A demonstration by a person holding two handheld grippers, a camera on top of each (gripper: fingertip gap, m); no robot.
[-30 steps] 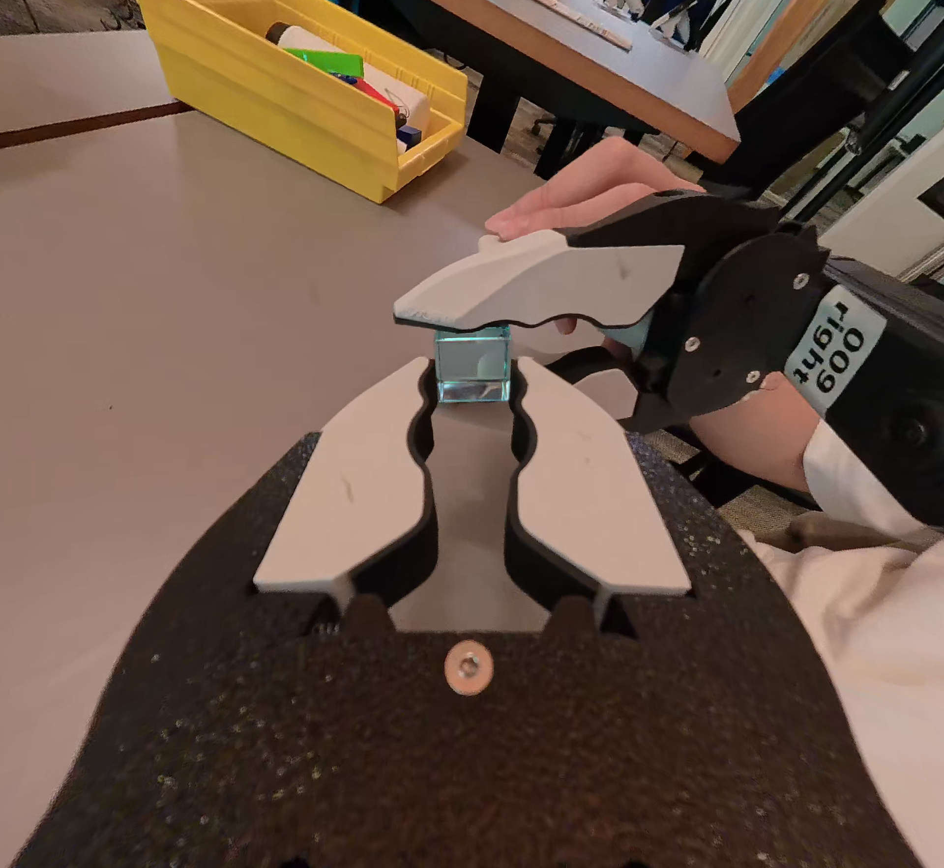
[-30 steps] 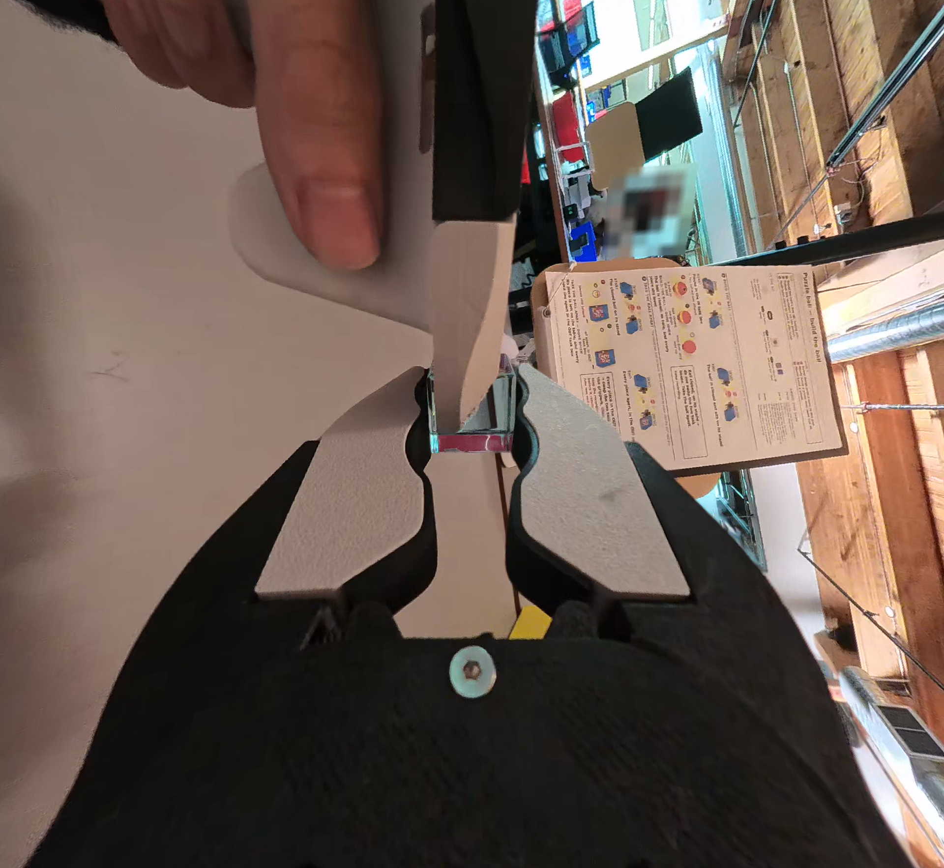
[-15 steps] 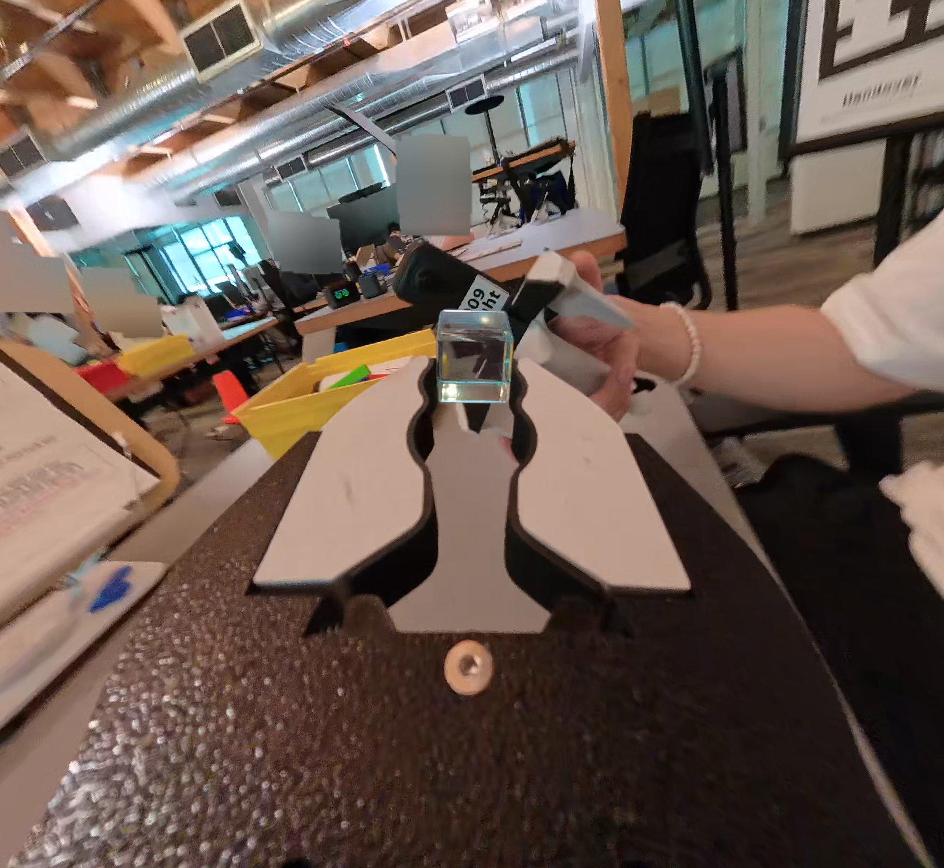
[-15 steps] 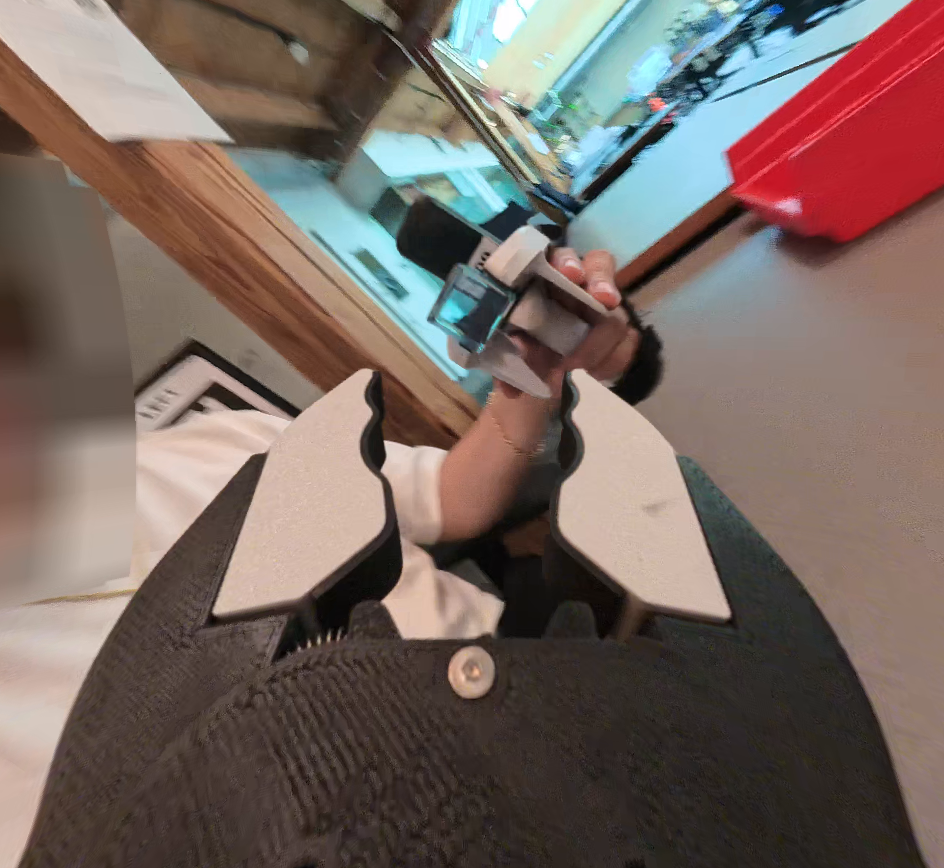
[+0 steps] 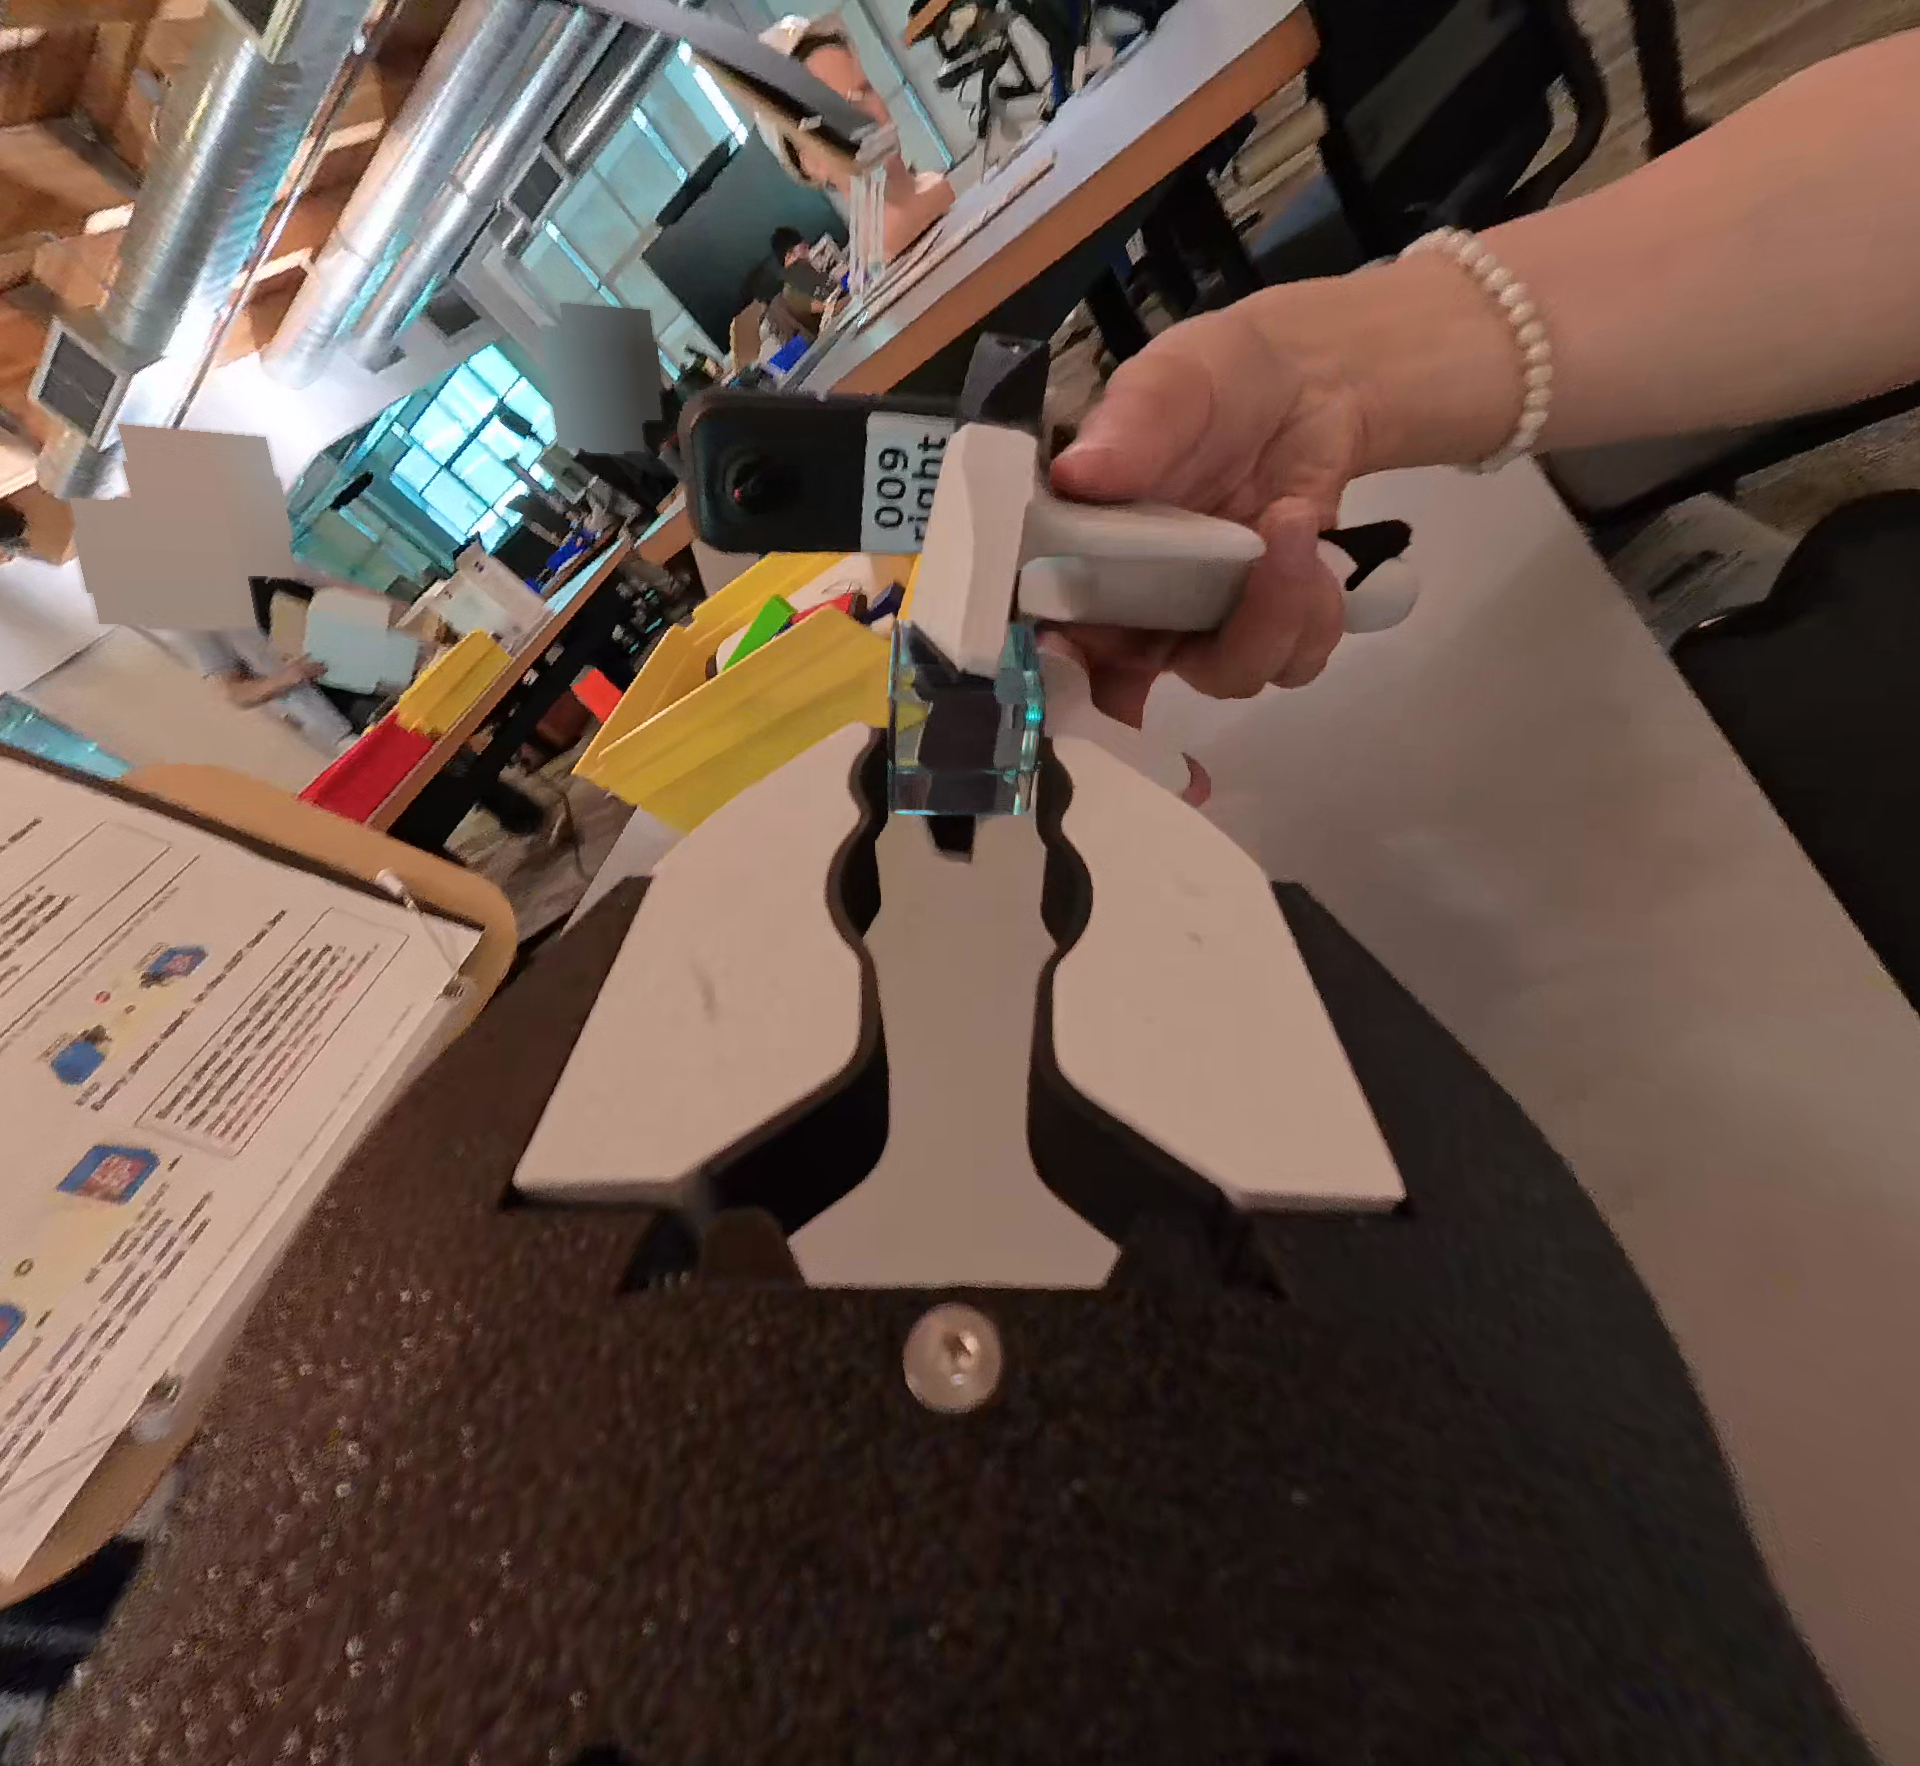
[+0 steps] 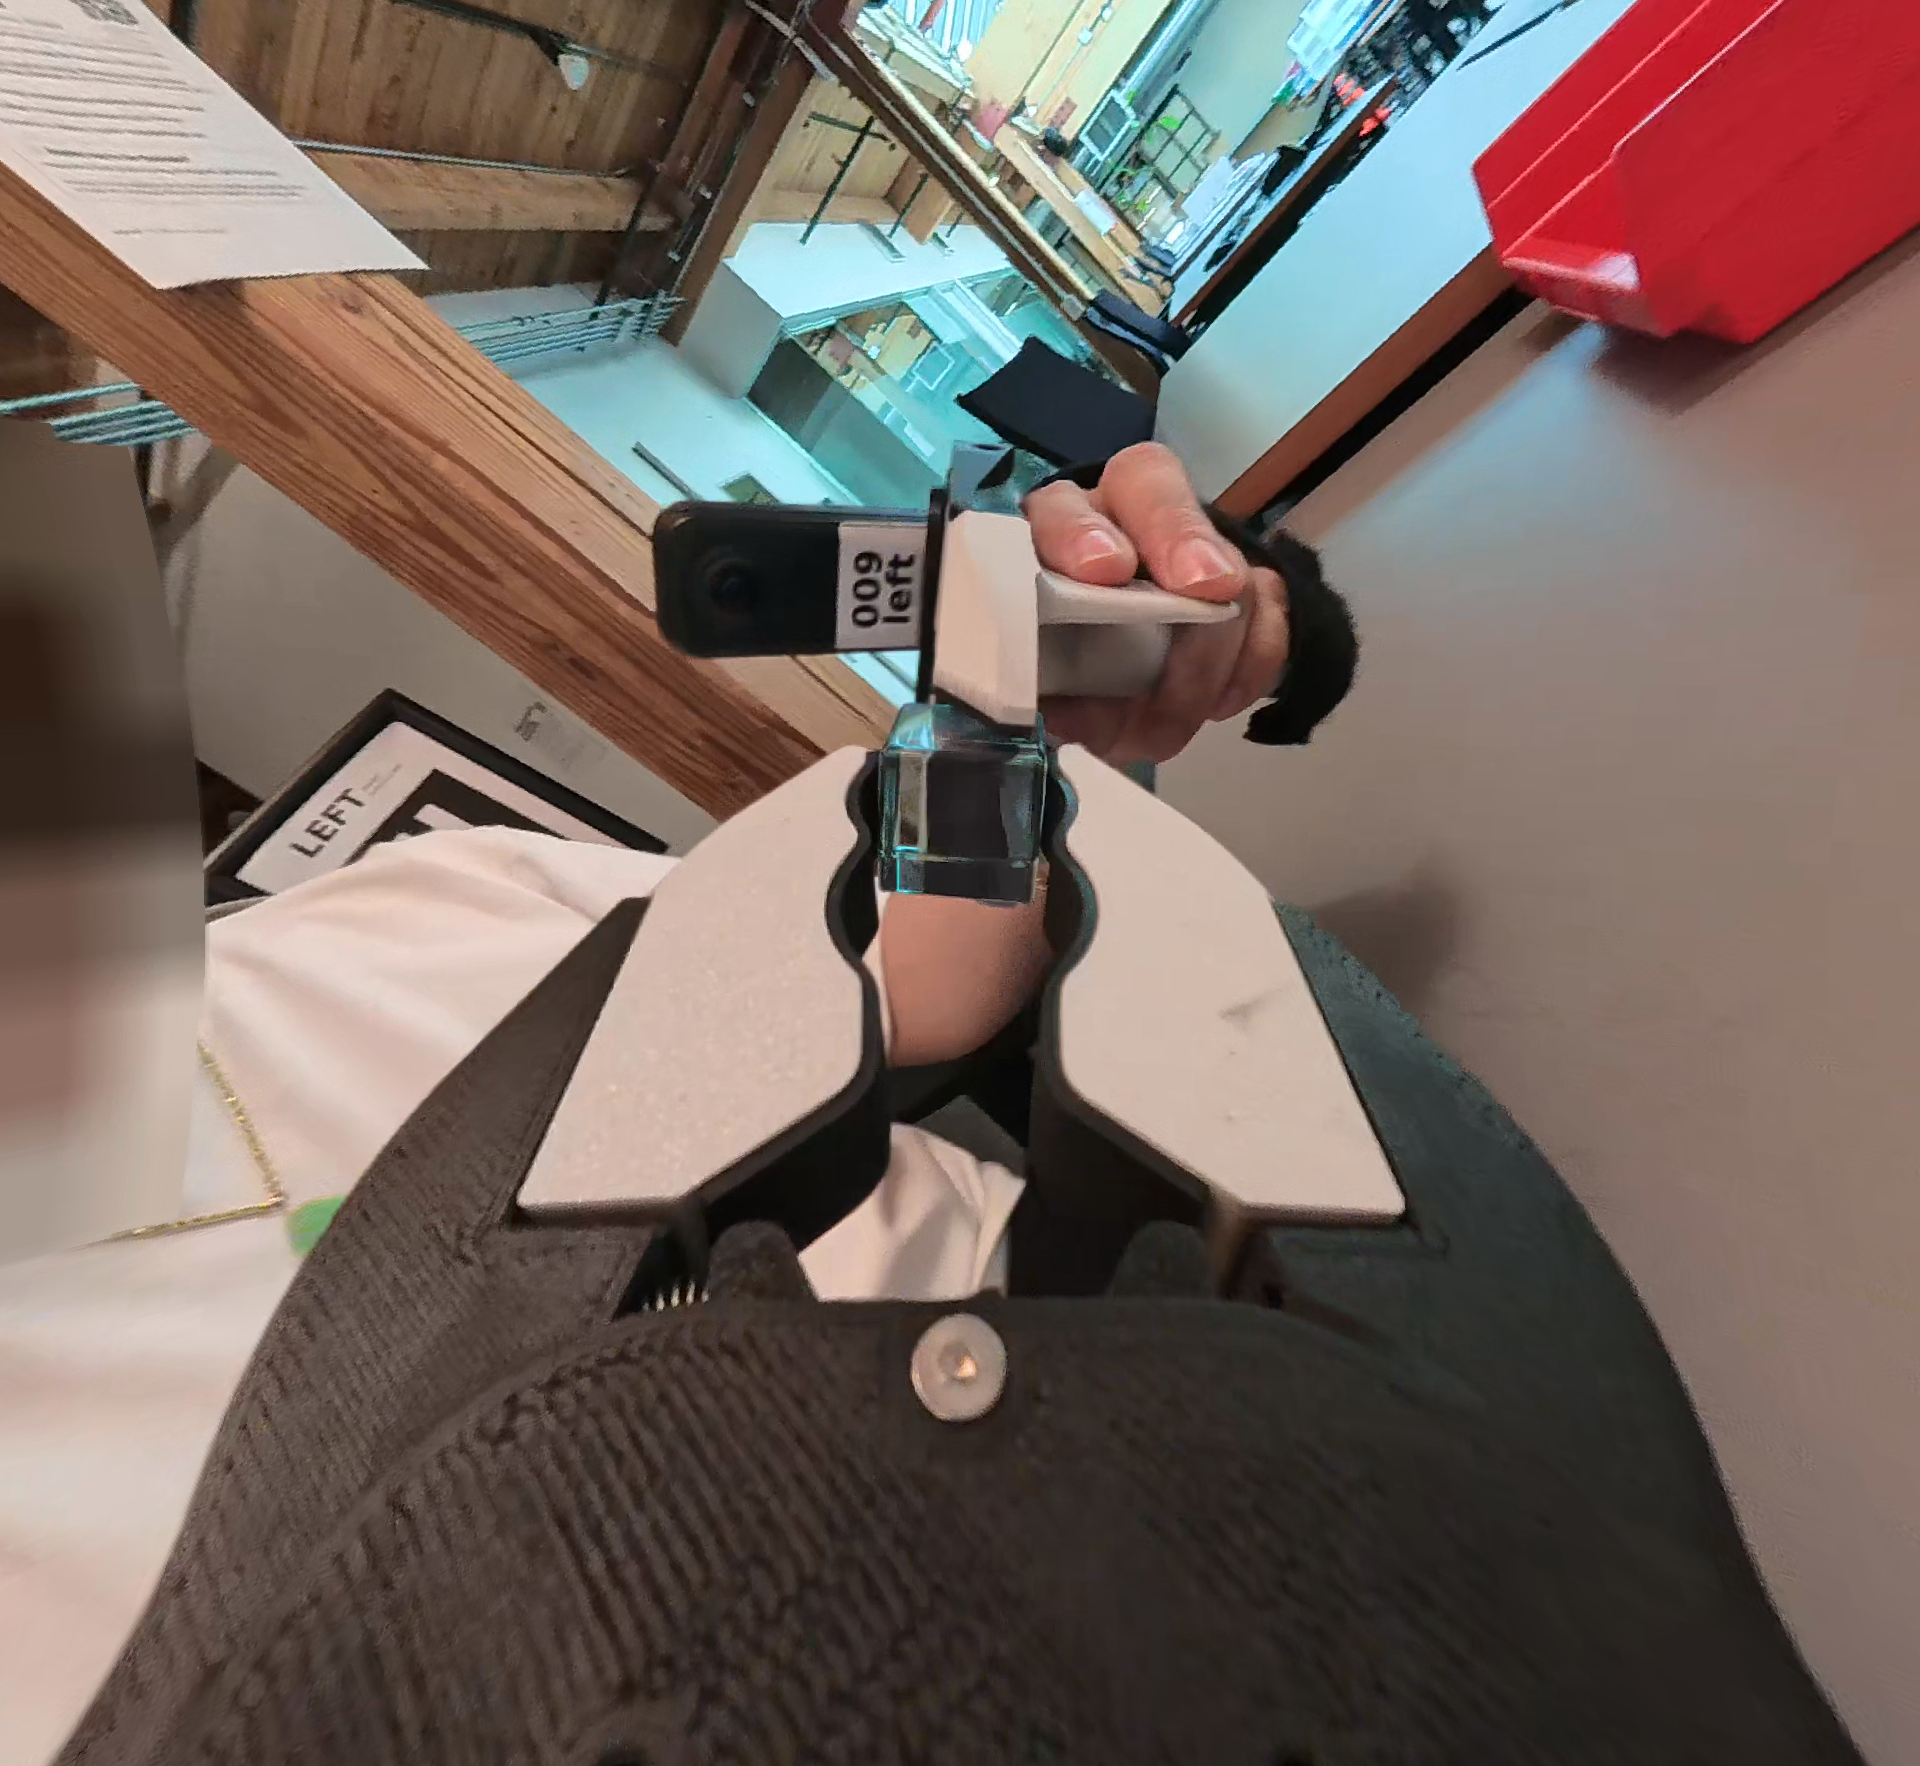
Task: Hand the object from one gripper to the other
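Observation:
A clear glass cube (image 5: 966, 729) is held up in the air above the grey table (image 5: 1507, 833). My left gripper (image 5: 961, 760) is shut on it, one fingertip on each side. My right gripper (image 6: 961, 812) is also shut on the same cube (image 6: 961, 823), gripping it crosswise to the left. In the left wrist view a white finger (image 5: 966, 563) of the right gripper comes down onto the cube. In the right wrist view a white finger (image 6: 987, 636) of the left gripper does the same. A hand holds each gripper.
A yellow bin (image 5: 748, 698) with coloured items stands on the table behind the cube. A red bin (image 6: 1714, 158) sits at the table's far side. An instruction sheet on a board (image 5: 156, 1093) stands at the left. A person's white-clothed body (image 6: 416, 989) is close behind. My left and right fingertips are right by each other.
Half a second ago the left gripper alone held the cube and the right gripper was open and apart. The right gripper has now come in and shut on the cube.

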